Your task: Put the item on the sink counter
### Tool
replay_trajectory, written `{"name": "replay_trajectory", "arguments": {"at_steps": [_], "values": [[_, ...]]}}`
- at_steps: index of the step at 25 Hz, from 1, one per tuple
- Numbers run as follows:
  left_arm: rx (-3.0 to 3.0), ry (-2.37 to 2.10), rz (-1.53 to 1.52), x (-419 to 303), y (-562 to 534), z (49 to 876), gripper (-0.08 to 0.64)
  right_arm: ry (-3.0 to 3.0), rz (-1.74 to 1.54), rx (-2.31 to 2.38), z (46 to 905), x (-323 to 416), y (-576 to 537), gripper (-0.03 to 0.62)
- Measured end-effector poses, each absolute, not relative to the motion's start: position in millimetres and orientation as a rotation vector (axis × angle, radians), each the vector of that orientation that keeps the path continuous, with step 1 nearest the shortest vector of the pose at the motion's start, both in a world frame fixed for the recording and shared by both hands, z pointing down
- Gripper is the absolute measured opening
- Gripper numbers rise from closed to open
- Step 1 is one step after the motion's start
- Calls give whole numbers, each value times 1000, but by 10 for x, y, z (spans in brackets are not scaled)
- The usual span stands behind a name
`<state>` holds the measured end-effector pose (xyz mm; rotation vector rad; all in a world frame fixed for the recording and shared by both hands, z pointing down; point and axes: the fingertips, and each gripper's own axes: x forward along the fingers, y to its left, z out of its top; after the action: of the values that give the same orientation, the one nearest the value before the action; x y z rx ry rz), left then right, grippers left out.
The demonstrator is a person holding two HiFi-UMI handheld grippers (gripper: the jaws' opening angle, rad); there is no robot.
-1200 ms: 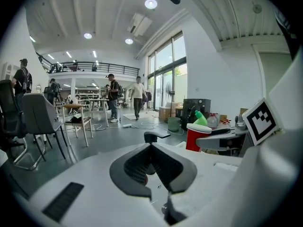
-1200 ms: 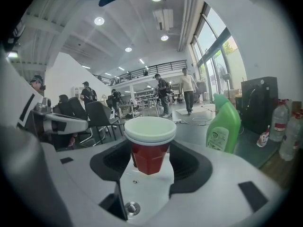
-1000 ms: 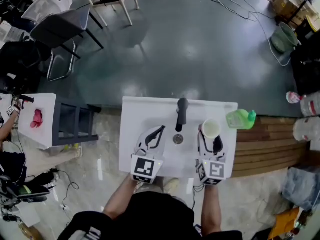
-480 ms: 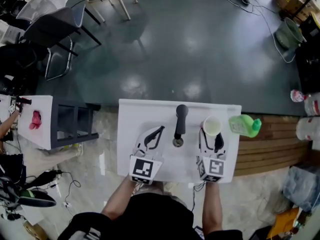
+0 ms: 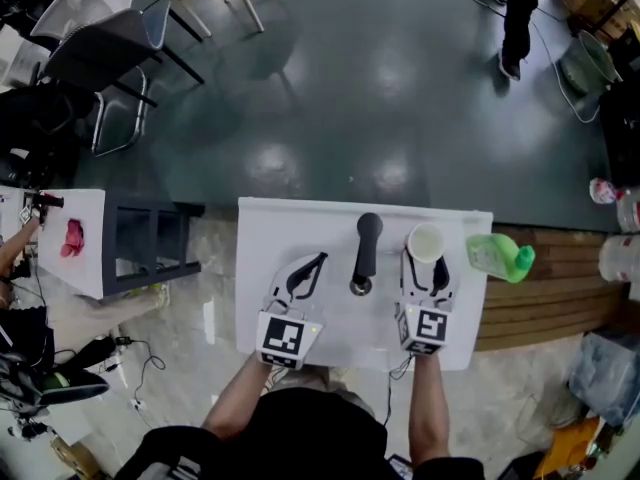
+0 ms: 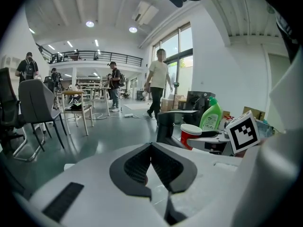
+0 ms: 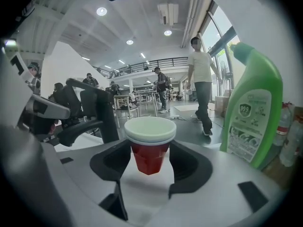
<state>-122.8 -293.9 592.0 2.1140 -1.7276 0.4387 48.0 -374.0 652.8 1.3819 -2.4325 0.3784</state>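
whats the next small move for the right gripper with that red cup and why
Probably lower the right gripper straight down until the red cup rests on the sink counter. Its jaws are closed on the cup's sides, and the base looks just clear of the white top. The black faucet and green bottle flank it, so straight down seems safest.

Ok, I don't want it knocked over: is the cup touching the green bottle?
Apart. The head view shows bare counter between the cup and the bottle.
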Motion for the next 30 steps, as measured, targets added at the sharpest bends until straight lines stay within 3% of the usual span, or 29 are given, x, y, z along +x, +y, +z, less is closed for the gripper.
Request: {"name": "replay_trajectory", "arguments": {"at_steps": [30], "values": [[2093,-1688,464,-1233,-2907,6152,2,-2412,309,1375,6790,320,-3880,261]]}}
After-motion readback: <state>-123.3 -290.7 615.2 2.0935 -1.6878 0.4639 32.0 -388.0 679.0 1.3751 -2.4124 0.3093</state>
